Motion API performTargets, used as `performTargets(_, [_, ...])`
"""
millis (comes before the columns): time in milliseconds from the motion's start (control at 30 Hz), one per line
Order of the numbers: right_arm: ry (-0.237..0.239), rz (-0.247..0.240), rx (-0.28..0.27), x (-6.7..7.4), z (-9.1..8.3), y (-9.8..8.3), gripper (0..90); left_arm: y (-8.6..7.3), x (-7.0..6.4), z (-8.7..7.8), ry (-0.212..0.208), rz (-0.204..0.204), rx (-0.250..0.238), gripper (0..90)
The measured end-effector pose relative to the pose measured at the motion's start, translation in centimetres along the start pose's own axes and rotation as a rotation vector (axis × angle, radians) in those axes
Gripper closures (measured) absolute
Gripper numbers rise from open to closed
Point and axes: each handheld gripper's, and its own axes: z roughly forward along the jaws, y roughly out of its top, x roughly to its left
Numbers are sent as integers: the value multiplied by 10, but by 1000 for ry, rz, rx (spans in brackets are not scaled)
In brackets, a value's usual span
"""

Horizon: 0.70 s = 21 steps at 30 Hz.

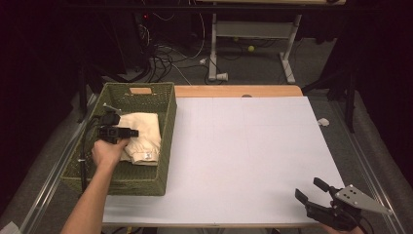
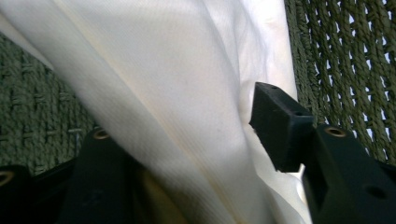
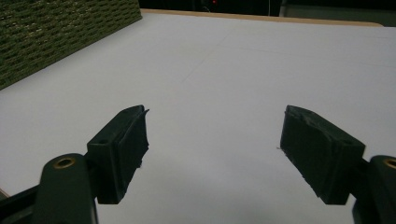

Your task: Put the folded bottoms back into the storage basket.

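We note the folded cream cloth (image 1: 141, 136) lies inside the green woven basket (image 1: 165, 146) at left of frame, hemmed by its walls. Left gripper (image 1: 127, 132) stands part open around a cloth fold, its left jaw hidden behind fabric. Right gripper (image 1: 311, 191), lower right, gapes wide over bare white table (image 1: 243, 156), partly cut off

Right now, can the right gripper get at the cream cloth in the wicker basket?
Probably not: the right gripper sits open at the table's near right corner; the cream cloth lies across the table behind the green wicker basket wall.
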Motion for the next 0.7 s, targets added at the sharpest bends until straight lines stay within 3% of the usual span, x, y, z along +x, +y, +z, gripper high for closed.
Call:
performTargets(200, [1,-3,0,0,1,0,238,0,0,-3,36,-3,2,315])
performTargets(300, [2,-3,1,0,1,0,238,0,0,-6,72,9,2,314])
performTargets(700, [3,-5,5,1,1,0,238,-5,3,-22,64,38,-22,216])
